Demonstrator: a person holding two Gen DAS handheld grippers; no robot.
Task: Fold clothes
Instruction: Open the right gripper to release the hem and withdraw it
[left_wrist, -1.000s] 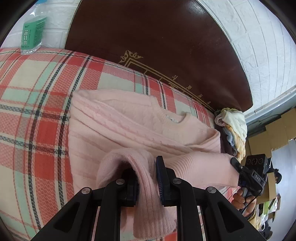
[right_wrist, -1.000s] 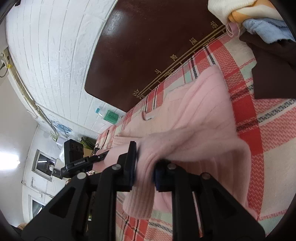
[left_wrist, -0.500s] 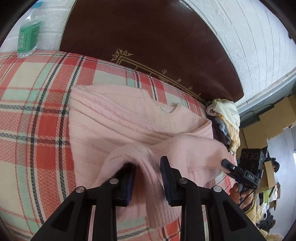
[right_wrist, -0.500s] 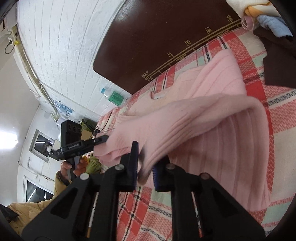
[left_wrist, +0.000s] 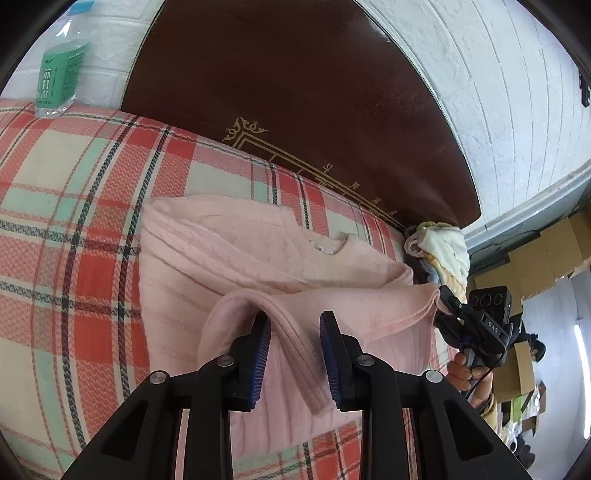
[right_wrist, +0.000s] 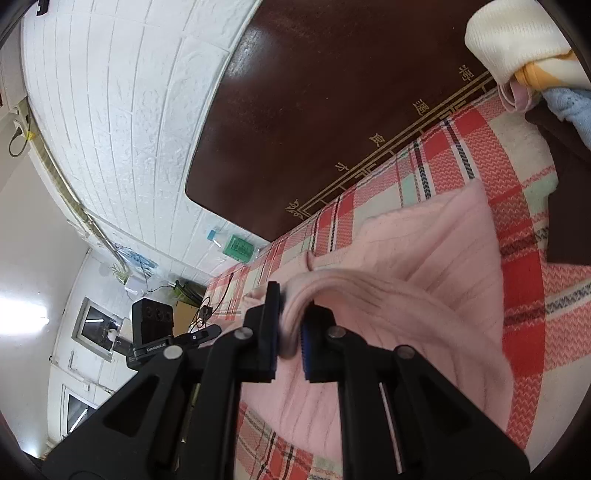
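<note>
A pink knitted sweater (left_wrist: 258, 258) lies front up on the plaid bedspread (left_wrist: 66, 221), its lower part doubled back toward the collar. My left gripper (left_wrist: 293, 332) is open; a ribbed fold of the hem hangs between the jaws and leans on the left pad (left_wrist: 260, 347), clear of the other one. My right gripper (right_wrist: 291, 328) is shut on the sweater (right_wrist: 424, 258), pinching a bunched edge. In the left wrist view the right gripper (left_wrist: 448, 301) holds that edge at the sweater's right side, a hand below it. The left gripper (right_wrist: 207, 332) shows at the left in the right wrist view.
A dark brown headboard (left_wrist: 295, 92) backs the bed against a white brick wall. A water bottle (left_wrist: 57, 74) with a green label stands at the far left. A pile of clothes (left_wrist: 443, 251) and a dark garment (right_wrist: 569, 206) lie on the right. Cardboard boxes (left_wrist: 546, 251) stand beyond.
My left jaws have parted and let go of the fold that they pinched. My right jaws have closed on the sweater's edge and drawn it up and across.
</note>
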